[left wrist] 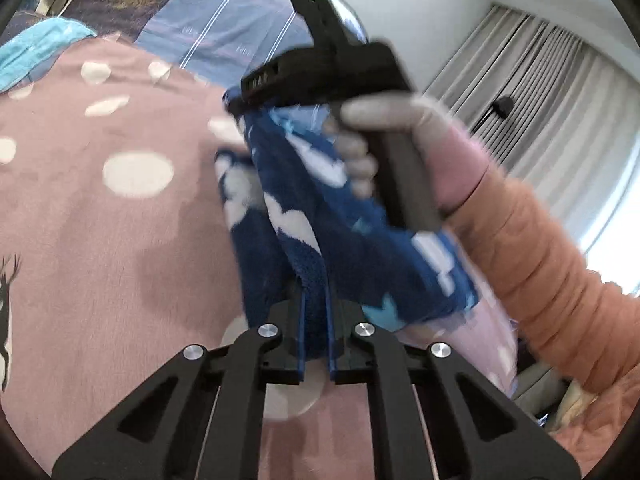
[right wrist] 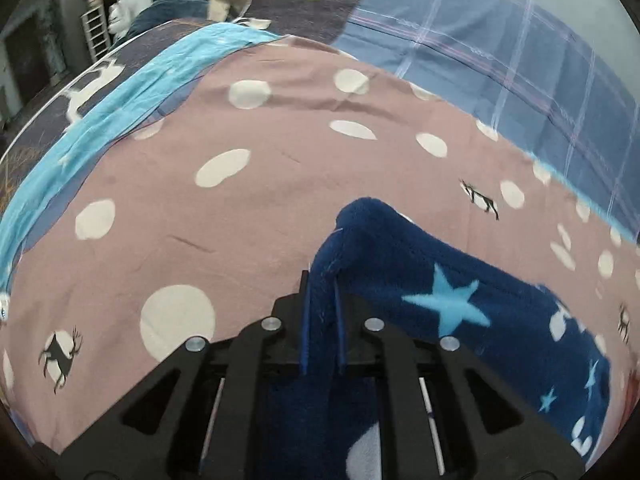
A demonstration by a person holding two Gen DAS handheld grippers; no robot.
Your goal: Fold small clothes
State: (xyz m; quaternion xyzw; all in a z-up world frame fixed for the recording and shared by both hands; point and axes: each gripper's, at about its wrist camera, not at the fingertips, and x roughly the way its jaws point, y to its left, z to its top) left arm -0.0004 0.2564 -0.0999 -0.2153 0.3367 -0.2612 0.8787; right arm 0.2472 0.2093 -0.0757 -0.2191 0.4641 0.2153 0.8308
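Two tools hold one small garment, a dark blue fleece piece with white shapes and light blue stars [left wrist: 304, 216], lifted above a bed spread with a dusty pink bedcover with cream dots [left wrist: 120, 208]. Seen from the left wrist camera, the left tool [left wrist: 316, 312] has its jaws pressed together on a bunched edge of the fleece, which rises from the fingertips toward 12 o'clock and drapes off toward 4 o'clock. At the top of that fabric, near 12 o'clock, the right tool [left wrist: 240, 106] meets it, carried by a gloved hand [left wrist: 400, 152] in an orange sleeve [left wrist: 540, 260]; the tips there are blurred. Seen from the right wrist camera, the right tool [right wrist: 322, 300] is likewise pinching a fold of the fleece between its blue pads [right wrist: 305, 320], with the cloth peaking just beyond the tips at 12 o'clock and trailing down toward 4 o'clock. Likely trouble from here: the fleece is thick and gathered, so either pinch may hold only a few layers, and a pull apart could let the edge slip free and drop the garment in a heap. Both grips also look close together on the same bunch, so spreading it may twist the cloth rather than open it flat. Which part of the garment each tool holds cannot be told.
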